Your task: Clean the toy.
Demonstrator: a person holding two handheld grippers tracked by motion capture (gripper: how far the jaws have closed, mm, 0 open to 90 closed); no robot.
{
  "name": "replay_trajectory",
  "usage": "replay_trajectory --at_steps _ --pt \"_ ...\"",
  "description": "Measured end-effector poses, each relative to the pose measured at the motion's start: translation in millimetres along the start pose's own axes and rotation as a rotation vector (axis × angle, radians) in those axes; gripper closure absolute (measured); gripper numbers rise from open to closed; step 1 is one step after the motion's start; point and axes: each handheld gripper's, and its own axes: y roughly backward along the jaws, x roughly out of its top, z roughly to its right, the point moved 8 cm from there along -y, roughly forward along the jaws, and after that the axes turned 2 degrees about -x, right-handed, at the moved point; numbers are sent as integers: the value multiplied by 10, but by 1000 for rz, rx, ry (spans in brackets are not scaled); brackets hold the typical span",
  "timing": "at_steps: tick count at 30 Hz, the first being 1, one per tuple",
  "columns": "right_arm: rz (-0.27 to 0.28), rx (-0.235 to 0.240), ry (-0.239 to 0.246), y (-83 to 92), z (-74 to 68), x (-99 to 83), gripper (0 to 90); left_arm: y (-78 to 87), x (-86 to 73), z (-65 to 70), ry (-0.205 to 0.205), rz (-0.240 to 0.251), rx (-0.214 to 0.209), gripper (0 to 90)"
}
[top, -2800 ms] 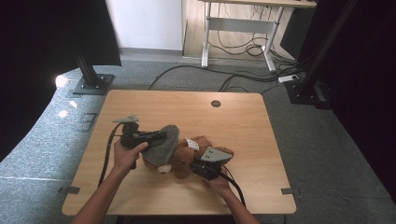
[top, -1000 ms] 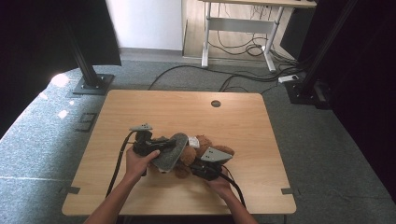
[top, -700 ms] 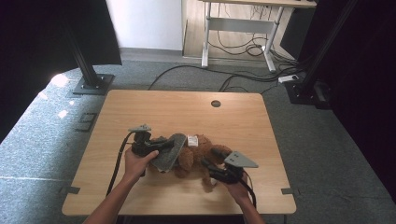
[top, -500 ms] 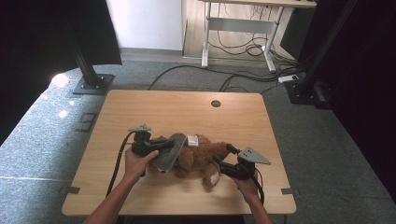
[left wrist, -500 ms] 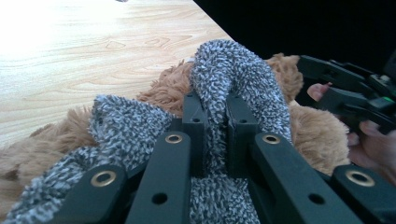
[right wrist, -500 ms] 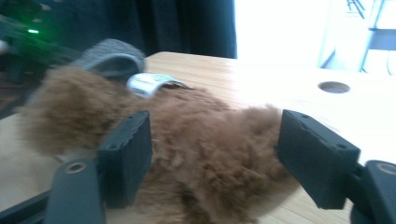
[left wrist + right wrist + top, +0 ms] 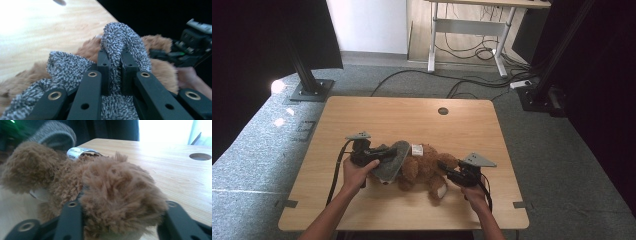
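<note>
On the wooden table we see a brown teddy bear lying near the front edge, its head hidden under a grey knitted sock. The left gripper pinches a fold of that sock tight. The right gripper straddles a furry paw — jaws just closing, and whether they press on it we cannot tell. A white label shows up close.
</note>
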Motion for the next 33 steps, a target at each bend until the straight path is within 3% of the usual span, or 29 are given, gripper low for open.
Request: replay_trajectory --at_steps 2,7,11,13,17,21,29,33 --pt "1 -13 4 -11 9 12 603 18 80 85 0 14 -36 801" --pt "-3 -53 24 -35 2 31 618 -83 311 427 -55 17 -95 801" --pt "-9 -64 32 -38 2 19 619 -334 384 668 -86 -18 -118 800" --pt "-8 -63 30 -40 3 19 619 -557 318 719 -111 -73 -85 799" --pt "-5 -66 54 -40 -10 17 620 -896 209 679 -113 -140 -29 797" --pt "-8 -65 79 -42 -33 6 623 -1074 119 613 -139 -197 44 798" --pt "4 -71 80 -36 -17 5 632 -1008 53 495 -174 -225 123 808" --pt "7 -76 77 -18 -1 4 633 -882 17 446 -191 -217 151 810"
